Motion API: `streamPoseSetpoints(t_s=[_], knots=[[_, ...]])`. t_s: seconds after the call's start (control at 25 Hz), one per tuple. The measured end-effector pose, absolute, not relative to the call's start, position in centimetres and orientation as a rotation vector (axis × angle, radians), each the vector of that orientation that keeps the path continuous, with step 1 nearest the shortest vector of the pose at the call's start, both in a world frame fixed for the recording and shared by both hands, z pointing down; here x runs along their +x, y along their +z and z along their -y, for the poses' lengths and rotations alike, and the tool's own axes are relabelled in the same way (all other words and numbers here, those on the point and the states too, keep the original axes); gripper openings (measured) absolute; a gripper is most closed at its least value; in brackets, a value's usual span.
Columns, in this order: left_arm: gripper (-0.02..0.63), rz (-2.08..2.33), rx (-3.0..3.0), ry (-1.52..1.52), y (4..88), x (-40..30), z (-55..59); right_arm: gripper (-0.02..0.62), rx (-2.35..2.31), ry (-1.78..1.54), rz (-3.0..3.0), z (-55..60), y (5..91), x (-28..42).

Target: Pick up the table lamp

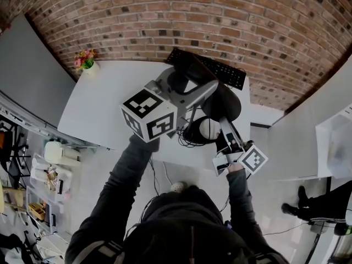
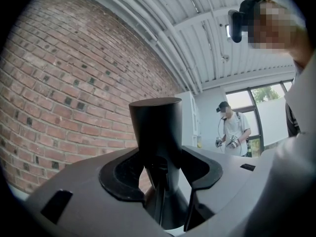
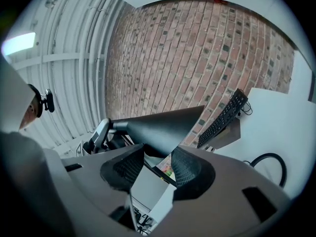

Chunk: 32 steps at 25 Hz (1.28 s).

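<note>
In the head view the left gripper [image 1: 202,90] and its marker cube [image 1: 148,115] cover much of the black table lamp [image 1: 223,106]. The lamp's parts merge into 1 dark mass over the white table [image 1: 110,103], and its foot cannot be made out. A pale round shape sits inside a dark ring [image 1: 208,128] below it, too small to name with certainty.

In the left gripper view, the left gripper [image 2: 165,171] is pinched on a narrow waist of the table lamp [image 2: 157,127]. The lamp flares wider above and below the jaws, and the lower flare is cut off by the gripper's body.

The right gripper [image 3: 157,164] has its 2 ribbed pads [image 3: 185,168] spread apart. The lamp's conical shade [image 3: 163,125] lies sideways across the view just past the jaw tips, and I cannot tell whether it touches them. In the head view this gripper [image 1: 224,143] sits just below the lamp, near the table's front edge.

A black keyboard [image 1: 220,70] lies at the table's far edge by the brick wall [image 1: 236,15]. A small pot of flowers [image 1: 85,58] stands at the far left corner.
</note>
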State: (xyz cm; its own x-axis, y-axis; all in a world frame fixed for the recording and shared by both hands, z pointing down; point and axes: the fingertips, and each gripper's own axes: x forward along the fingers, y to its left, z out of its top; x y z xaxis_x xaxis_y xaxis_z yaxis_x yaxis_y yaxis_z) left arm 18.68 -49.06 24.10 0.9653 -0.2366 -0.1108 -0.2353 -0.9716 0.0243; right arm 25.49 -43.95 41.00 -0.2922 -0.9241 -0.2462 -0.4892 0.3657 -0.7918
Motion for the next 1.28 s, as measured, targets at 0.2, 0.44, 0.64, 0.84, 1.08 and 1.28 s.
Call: streamPoseSetpoints(t_s=[0.2, 0.44, 0.64, 0.84, 1.08, 1.28], knots=[[0.230, 0.360, 3.104, -0.158, 24.1, 18.7, 49.0, 0.149, -1.208, -0.787, -1.924, 43.8, 41.0, 25.4], [0.230, 0.352, 3.122, -0.148, 24.2, 18.7, 48.9, 0.146, -1.203, -0.796, -1.948, 43.8, 41.1, 25.3], [0.232, 0.354, 3.140, -0.143, 24.0, 18.8, 48.8, 0.146, -1.205, -0.798, -1.955, 43.8, 40.9, 25.4], [0.232, 0.376, 3.141, -0.172, 22.3, 18.4, 49.2, 0.141, -1.205, -0.743, -2.016, 44.2, 39.4, 25.3], [0.233, 0.395, 3.156, -0.142, 20.7, 18.7, 49.7, 0.141, -1.190, -0.716, -2.045, 44.8, 37.9, 25.5], [0.233, 0.396, 3.182, -0.155, 19.1, 18.6, 49.8, 0.143, -1.195, -0.650, -2.123, 45.3, 36.4, 25.2]])
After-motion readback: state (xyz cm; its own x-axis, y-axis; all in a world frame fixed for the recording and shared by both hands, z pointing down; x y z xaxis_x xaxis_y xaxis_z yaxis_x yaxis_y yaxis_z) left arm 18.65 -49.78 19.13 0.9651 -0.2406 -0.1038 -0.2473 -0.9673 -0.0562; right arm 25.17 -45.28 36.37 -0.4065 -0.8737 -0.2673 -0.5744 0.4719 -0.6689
